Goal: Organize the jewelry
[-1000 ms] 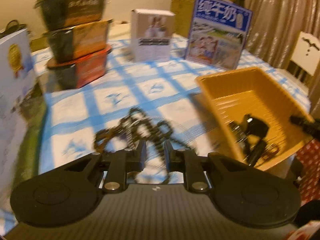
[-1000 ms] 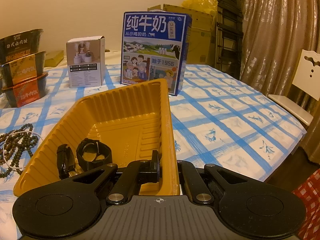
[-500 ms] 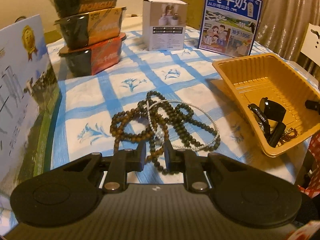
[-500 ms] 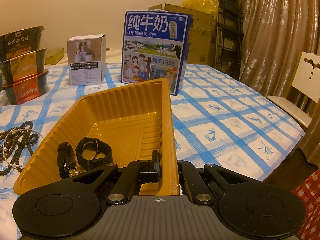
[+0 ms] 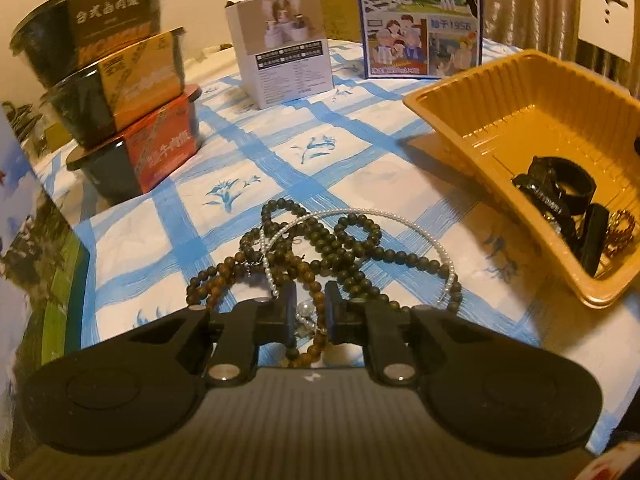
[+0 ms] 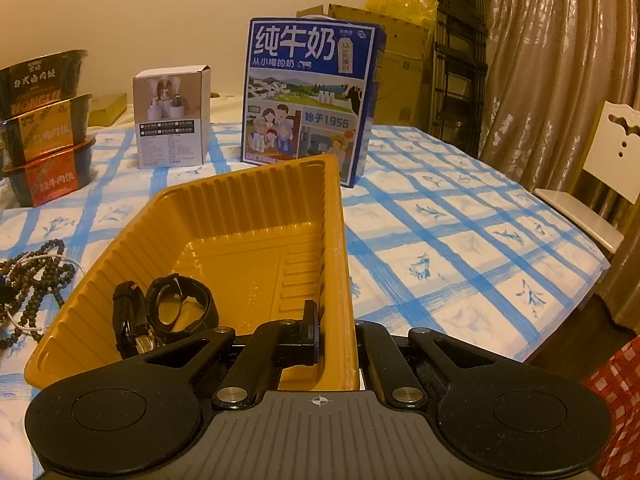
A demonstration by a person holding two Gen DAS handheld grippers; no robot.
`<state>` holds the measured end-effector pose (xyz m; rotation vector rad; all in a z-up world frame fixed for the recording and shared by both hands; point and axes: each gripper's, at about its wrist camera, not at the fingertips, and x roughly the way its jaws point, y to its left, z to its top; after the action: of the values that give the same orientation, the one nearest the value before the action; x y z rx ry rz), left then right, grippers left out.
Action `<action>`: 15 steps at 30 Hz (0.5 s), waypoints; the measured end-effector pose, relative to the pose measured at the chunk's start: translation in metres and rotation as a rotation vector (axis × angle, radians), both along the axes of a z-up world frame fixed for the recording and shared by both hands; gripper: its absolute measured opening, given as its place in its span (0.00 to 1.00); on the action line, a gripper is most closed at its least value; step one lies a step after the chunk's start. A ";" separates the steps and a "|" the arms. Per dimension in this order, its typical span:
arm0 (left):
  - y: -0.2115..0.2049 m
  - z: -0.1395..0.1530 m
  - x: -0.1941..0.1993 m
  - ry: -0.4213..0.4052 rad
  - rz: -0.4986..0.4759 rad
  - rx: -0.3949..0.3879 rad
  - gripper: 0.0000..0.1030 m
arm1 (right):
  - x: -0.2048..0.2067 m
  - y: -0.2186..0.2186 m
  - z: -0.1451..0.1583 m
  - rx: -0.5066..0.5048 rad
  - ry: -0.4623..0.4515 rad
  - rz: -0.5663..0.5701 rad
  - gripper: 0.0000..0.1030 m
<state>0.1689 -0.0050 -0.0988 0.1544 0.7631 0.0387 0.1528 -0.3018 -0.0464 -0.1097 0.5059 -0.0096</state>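
Note:
A tangle of dark wooden bead strands [image 5: 344, 248] lies on the blue-checked cloth with a thin pearl strand [image 5: 400, 220] looped over it. My left gripper [image 5: 311, 312] is low over the near end of the tangle. Its jaws are closing, with a brown bead strand and some pearls in the gap, and the pads are not pressing on them. The yellow tray [image 5: 500, 92] to the right holds black watches [image 5: 560, 176] and a gold chain [image 5: 620, 232]. My right gripper [image 6: 332, 332] is shut on the near right wall of the tray [image 6: 248, 200]. The watches [image 6: 180, 308] lie at the tray's near left.
Three stacked food bowls [image 5: 120, 92] stand at the back left, with a white box [image 5: 284, 44] and a blue milk carton [image 5: 416, 20] behind the beads. A printed box [image 5: 24, 240] is close on the left. A white chair [image 6: 600, 184] stands past the table's right edge.
My left gripper has come down and closer to the bead tangle, and its jaws have narrowed around a strand. The right gripper and the tray have not moved.

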 end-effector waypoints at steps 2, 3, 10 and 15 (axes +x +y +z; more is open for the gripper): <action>0.000 -0.003 0.002 0.005 -0.006 0.007 0.10 | 0.000 0.000 0.000 0.000 0.001 0.000 0.03; 0.000 -0.004 0.002 0.007 -0.006 0.013 0.10 | 0.000 0.000 0.000 0.001 0.001 0.000 0.03; 0.004 -0.006 0.001 0.023 0.013 -0.002 0.10 | 0.001 0.000 -0.001 0.004 0.002 -0.002 0.03; 0.000 -0.001 0.000 0.007 0.007 0.005 0.07 | 0.001 0.000 0.000 0.004 0.002 -0.002 0.03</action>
<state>0.1686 -0.0045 -0.1002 0.1565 0.7703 0.0462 0.1536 -0.3021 -0.0468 -0.1057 0.5083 -0.0106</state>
